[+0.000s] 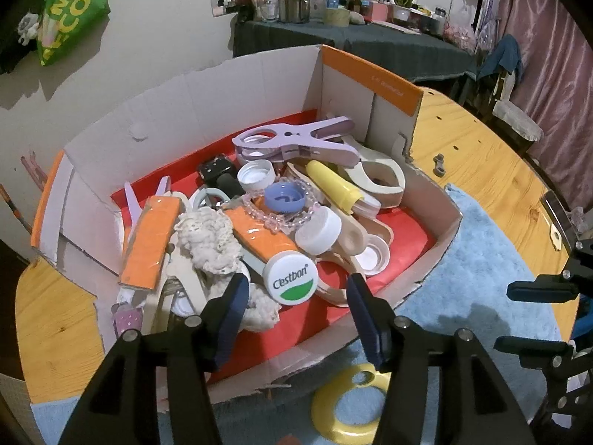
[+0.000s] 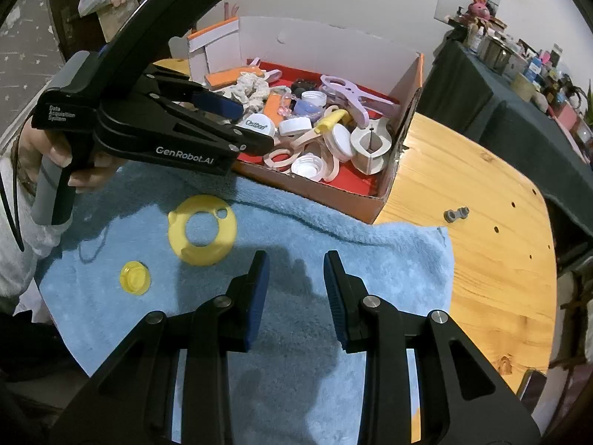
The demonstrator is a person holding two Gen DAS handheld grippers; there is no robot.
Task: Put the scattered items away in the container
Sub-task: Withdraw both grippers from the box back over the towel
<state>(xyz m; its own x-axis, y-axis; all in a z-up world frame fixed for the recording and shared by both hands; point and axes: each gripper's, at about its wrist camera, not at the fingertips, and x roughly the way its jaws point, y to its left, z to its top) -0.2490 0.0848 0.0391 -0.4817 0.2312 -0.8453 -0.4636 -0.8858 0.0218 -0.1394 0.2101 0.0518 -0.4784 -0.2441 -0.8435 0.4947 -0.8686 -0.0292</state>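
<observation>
Left gripper [image 1: 294, 306] spread wide over the near wall of the cardboard box [image 1: 437, 230], holding nothing, blue pads [image 1: 361, 302] either side of a white Cestbon cap [image 1: 291, 278] but apart from it

Seen from the right wrist, same left gripper [image 2: 237, 126] reaching in over the box's [image 2: 404, 170] near-left corner, a hand [image 2: 87, 176] on its grip

Right gripper [image 2: 296, 278] likewise spread, empty, hovering above the blue towel [image 2: 389, 259] near that towel's right edge; in the left wrist view only its two dark fingertips [image 1: 533, 289] showing at the right edge

Box heaped: lilac clothes peg [image 1: 296, 141] toward the far right corner, yellow tube [image 1: 337, 185] just in front of it, cream pegs [image 1: 385, 178] against the right wall, blue cap [image 1: 285, 200] in the middle ringed by a clear pink bead bracelet [image 1: 274, 218], white caps [image 1: 318, 231], orange blocks [image 1: 152, 241] and a cream lace scrunchie [image 1: 207, 241] on the left side

Not yet in the box: yellow ring [image 2: 202, 230] lying flat on the towel just outside the near wall, and a small yellow cap [image 2: 135, 277] nearer the towel's left edge, apart from the ring

From the left wrist, the ring [image 1: 348, 404] partly hidden behind the gripper's right finger

Small grey metal piece [image 2: 456, 215] on the bare wooden tabletop [image 2: 481, 259], right of the box
</observation>
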